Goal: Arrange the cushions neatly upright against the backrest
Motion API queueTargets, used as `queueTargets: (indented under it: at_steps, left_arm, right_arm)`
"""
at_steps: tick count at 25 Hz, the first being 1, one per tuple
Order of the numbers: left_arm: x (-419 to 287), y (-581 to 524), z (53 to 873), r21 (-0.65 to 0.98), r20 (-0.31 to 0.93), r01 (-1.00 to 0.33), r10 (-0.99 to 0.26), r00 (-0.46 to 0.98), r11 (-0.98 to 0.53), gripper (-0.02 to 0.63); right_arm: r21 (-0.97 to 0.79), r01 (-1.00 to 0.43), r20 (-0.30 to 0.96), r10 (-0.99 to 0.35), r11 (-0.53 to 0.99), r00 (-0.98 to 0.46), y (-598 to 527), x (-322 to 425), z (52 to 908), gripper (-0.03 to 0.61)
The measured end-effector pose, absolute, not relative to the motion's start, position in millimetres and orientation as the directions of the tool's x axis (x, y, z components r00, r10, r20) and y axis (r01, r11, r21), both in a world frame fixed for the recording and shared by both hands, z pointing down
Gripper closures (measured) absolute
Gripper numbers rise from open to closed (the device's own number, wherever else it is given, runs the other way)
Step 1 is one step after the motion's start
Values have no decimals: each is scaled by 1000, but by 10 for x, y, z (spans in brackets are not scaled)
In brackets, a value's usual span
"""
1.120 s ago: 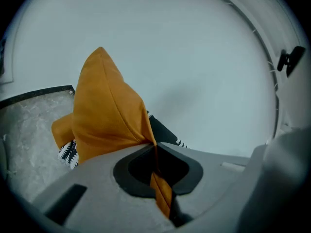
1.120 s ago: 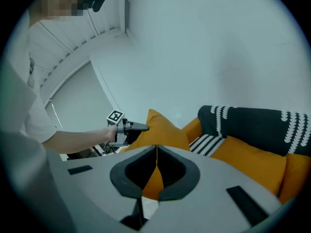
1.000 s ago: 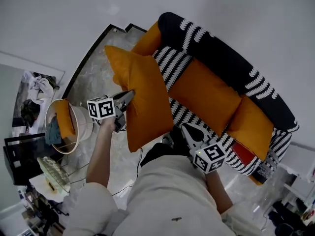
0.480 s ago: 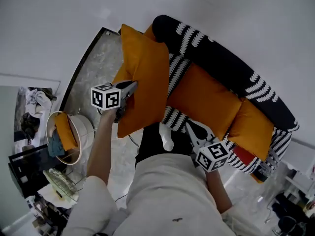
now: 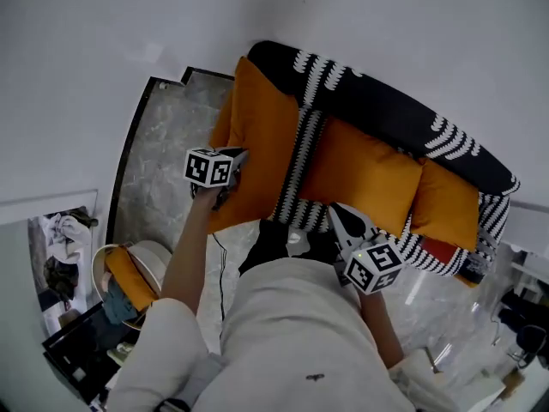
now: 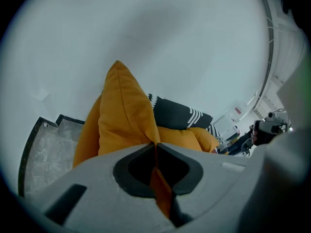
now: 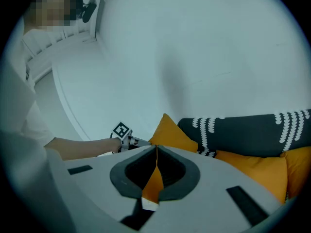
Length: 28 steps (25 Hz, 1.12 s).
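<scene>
A sofa with a black, white-striped backrest (image 5: 377, 101) carries three orange cushions. My left gripper (image 5: 238, 157) is shut on the near edge of the left cushion (image 5: 262, 136), which stands upright at the sofa's left end against the backrest. In the left gripper view, orange fabric is pinched between the shut tips of the left gripper (image 6: 155, 143). The middle cushion (image 5: 360, 174) and the right cushion (image 5: 446, 209) lean on the backrest. My right gripper (image 5: 334, 211) is at the middle cushion's front lower edge. The right gripper (image 7: 156, 147) is shut with orange fabric and a white tag in its gap.
A round white basket (image 5: 163, 260) with another orange cushion in it stands on the grey marble floor (image 5: 163, 161) left of the sofa. A cable (image 5: 219, 260) runs across that floor. A white wall rises behind the sofa. A red object (image 5: 442, 251) sits at the seat's right front.
The left gripper has carried its cushion up and to the right, from hanging before the sofa to standing at its left end against the backrest. The right gripper has hardly moved.
</scene>
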<state>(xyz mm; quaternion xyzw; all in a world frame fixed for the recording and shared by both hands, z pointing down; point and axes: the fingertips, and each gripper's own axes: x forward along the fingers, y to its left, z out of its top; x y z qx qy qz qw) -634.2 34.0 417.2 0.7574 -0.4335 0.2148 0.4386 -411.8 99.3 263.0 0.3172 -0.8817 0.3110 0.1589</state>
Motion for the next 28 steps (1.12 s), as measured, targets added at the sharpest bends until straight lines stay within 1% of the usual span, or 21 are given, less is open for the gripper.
queueTargets:
  at_steps: [5,9,16,20,24,27,28]
  left_arm:
    - [-6547,216,4537,489,735,-829,-385,558,-269,600]
    - [-6745,129,4759,497,749,-836,-371,549,-233,600]
    - [-6962,-3,4870,555,696,-820,-464,549,-138,600]
    - [-6966,49,4979,566,699,-816,-455,551,-118,594]
    - [-6986,35,5070,601,673,-796,-494,551,-69,592]
    - [-7023,30,5076,584,675,-810,-517,527,-63,565]
    - [-7042,33,5063,578,675,-814,-526,518,-59,540]
  right_arm:
    - [-432,-738,532,-515,518,-672,1038,-4260,2757,569]
    - [-414,-776,554,-545,476,-630,953,-4259,2792,569]
    - [-396,-819,573,-586,415,-574,947,-4230,2797,569]
    - [-393,-824,574,-591,408,-567,920,-4267,2781,569]
    - [-391,-828,585,-586,402,-561,946,-4262,2819,569]
    - [-394,-833,591,-587,390,-554,977,-4246,2860,569]
    - [-394,-833,591,-587,388,-553,983,-4245,2862,569]
